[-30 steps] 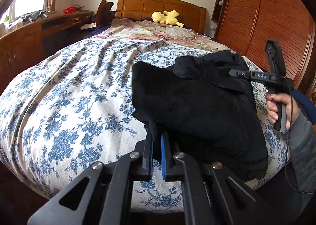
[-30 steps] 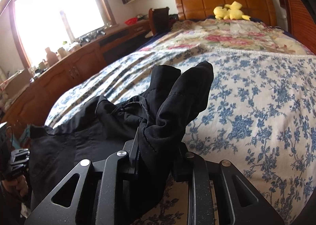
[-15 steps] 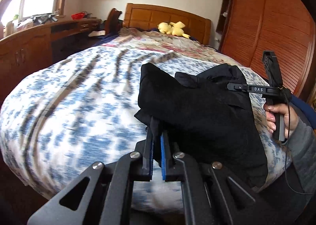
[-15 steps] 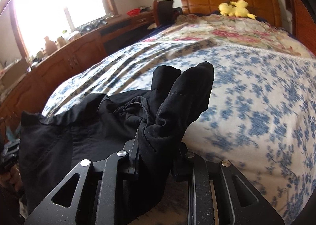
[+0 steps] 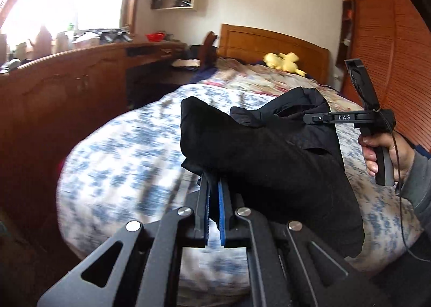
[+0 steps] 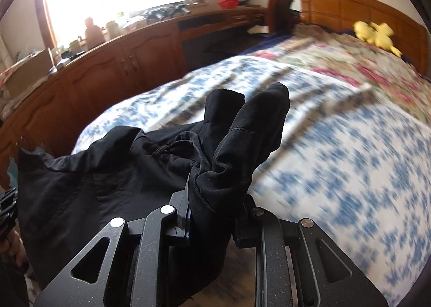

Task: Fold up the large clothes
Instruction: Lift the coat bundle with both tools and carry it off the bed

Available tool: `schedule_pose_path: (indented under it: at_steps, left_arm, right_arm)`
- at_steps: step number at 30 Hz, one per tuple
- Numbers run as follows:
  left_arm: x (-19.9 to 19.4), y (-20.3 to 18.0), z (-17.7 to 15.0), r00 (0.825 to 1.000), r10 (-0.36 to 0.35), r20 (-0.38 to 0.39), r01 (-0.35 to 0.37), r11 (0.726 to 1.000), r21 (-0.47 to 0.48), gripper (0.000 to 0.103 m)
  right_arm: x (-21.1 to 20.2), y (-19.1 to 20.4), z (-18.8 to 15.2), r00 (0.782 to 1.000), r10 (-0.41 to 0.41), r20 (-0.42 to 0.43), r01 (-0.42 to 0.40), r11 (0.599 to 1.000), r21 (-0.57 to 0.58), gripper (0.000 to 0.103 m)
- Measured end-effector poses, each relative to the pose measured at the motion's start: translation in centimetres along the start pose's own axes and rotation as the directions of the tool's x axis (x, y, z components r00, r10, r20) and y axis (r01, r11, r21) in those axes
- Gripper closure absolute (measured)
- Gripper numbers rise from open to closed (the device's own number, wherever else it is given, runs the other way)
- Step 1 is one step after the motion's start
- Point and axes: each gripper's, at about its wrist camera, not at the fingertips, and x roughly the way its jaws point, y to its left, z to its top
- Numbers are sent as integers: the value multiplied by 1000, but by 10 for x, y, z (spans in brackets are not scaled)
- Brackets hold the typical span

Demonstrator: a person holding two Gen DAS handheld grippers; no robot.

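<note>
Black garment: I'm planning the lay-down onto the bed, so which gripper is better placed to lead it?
Probably the right gripper: it clamps a thick bunch of the garment above open bed. The left gripper pinches only a thin edge nearer the bed's side.

We see black garment [image 5: 269,161]: matt soft cloth. Left gripper [image 5: 214,193]: matt black plastic, shiny metal rivets, blue pads. Bedspread [image 6: 350,161]: printed floral cloth. Headboard [image 5: 272,45]: glossy wood.

"DAS" is printed on the right gripper [image 5: 307,118].
</note>
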Motion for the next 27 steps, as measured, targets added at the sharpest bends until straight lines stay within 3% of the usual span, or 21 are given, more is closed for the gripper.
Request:
schedule_pose_path:
  at_steps: [8,16,22,24,26,27]
  left_arm:
    - [-9,67,15,992,119,41,-119,993,-18,100]
    - [6,134,32,964,265,12,-264,963,-55,100]
    - [19,159,15,939,344,-18,-344,936,-69,100]
    - [26,164,8,937,346,-44,-348,934,-75,100]
    - [31,166,5,934,354,-50,-357,931,-80,100]
    - [31,166,3,932,360,-46,-362,928,-83,100]
  right_arm:
    - [62,81,63,1000,20,-14,-21,996,-84,84]
    - [120,160,112,999,25,19,-23,991,-134,83]
    - [153,190,126,1000,26,11,-24,992,-124,78]
    - [162,190,116,1000,18,-15,-19,998,-63,74]
    - [172,196,104,999,4,-48,-9,996,-91,72]
    - [175,201,96,998,-21,-52,14,990,-137,66]
